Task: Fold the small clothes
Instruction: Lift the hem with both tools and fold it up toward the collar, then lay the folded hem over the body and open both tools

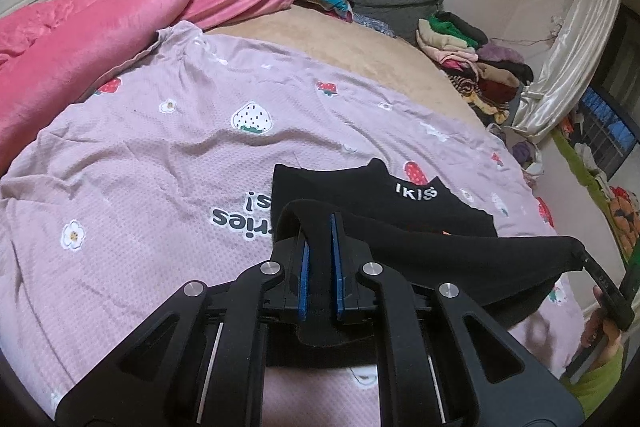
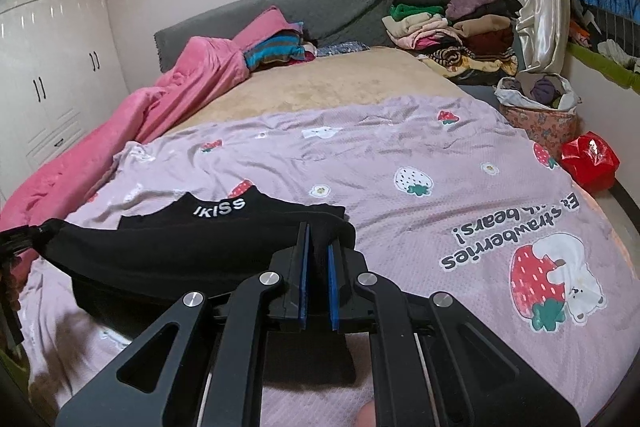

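Note:
A small black garment [image 1: 440, 247] with white lettering on its waistband lies partly on the lilac strawberry-print sheet [image 1: 160, 155]. Its near edge is lifted and stretched between both grippers. My left gripper [image 1: 319, 227] is shut on the garment's left corner, black cloth pinched between the blue pads. In the right wrist view the same black garment [image 2: 180, 247] spans to the left, and my right gripper [image 2: 319, 239] is shut on its right corner. The far waistband edge rests flat on the lilac sheet [image 2: 400, 155]. The right gripper [image 1: 600, 279] also shows at the left wrist view's right edge.
A pink blanket [image 1: 100, 27] is bunched along the left of the bed. Piles of folded clothes [image 2: 452, 27] sit by the grey headboard [image 2: 340, 7]. A basket of clothes [image 2: 540, 107] and a red bag [image 2: 588, 163] stand at the bed's right side.

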Available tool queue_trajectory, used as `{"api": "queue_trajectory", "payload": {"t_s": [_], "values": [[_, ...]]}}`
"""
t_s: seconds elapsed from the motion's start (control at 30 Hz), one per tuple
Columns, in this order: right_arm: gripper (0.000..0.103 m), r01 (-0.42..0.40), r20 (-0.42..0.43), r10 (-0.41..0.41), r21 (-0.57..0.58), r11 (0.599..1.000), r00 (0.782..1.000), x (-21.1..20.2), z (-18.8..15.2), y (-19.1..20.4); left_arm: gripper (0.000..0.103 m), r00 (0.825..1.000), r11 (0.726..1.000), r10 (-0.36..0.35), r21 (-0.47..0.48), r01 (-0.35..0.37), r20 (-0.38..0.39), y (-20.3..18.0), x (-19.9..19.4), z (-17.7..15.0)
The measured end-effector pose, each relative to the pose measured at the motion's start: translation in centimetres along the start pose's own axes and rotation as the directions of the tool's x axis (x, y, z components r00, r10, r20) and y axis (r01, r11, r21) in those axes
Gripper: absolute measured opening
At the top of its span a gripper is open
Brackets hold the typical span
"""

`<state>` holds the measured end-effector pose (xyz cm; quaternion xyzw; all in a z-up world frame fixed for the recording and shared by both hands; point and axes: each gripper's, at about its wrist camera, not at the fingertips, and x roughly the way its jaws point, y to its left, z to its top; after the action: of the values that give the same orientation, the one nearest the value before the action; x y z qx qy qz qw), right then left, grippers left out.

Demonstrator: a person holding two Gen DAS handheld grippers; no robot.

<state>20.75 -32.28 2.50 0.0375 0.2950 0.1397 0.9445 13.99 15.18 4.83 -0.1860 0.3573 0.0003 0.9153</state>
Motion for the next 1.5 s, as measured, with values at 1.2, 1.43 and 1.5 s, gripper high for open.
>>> {"api": "queue_trajectory", "payload": {"t_s": [1.2,1.43,1.5], "values": [[0.039,0.012,-0.065,-0.017,-0.078,0.997,0.998,2.3,-4.1,1.8,0.029,0.997,0.994,0.048,0.099,-0.053,0.052,-3.1,1.3,-3.3],[0.039,-0.020,-0.096,0.009,-0.112,0.993,0.995,2.1,-5.2,3.3,0.037,0.999,0.985,0.036,0.168,-0.033,-0.014,-5.0,1.9,-5.8],[0.039,-0.028,-0.107,0.015,-0.119,0.993,0.994,2.3,-5.6,3.7,0.037,0.998,0.982,0.043,0.187,-0.036,-0.035,-5.3,2.3,-6.5]]}}
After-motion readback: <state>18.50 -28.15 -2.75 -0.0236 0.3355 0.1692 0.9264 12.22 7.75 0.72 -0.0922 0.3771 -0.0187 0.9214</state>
